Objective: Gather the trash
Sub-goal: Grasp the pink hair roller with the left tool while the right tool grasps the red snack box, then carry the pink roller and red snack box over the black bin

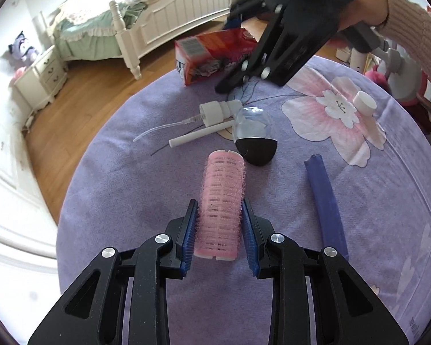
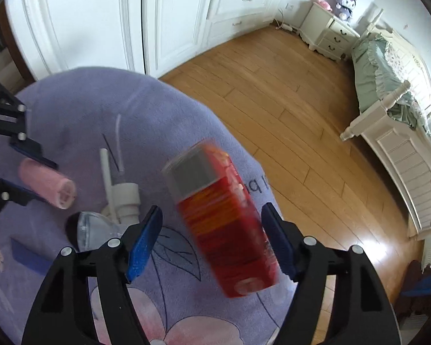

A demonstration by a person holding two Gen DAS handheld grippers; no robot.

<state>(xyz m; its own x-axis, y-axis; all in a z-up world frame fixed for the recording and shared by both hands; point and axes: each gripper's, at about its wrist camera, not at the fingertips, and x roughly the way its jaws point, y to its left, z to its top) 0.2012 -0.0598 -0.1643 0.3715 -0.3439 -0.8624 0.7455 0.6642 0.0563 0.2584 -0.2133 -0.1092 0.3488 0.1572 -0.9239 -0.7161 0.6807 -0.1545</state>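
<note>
Both grippers are black plastic with long cut-out holes and round silver screws — the left gripper (image 1: 219, 224) and the right gripper (image 2: 212, 241) have blue bumpy pads. The person's sleeve (image 1: 411, 34) is pale pink ribbed knit.

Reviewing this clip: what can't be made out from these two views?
- Red box: motion-blurred in the right wrist view, so its print is unreadable and contact with the right hand-held gripper can't be judged; the gripper's body covers one end in the left wrist view.
- Blue strip: mostly hidden by the gripper's frame in the right wrist view.
- Trash bin: in neither view.
- Left hand-held gripper: cut off by the right view's edge.
</note>
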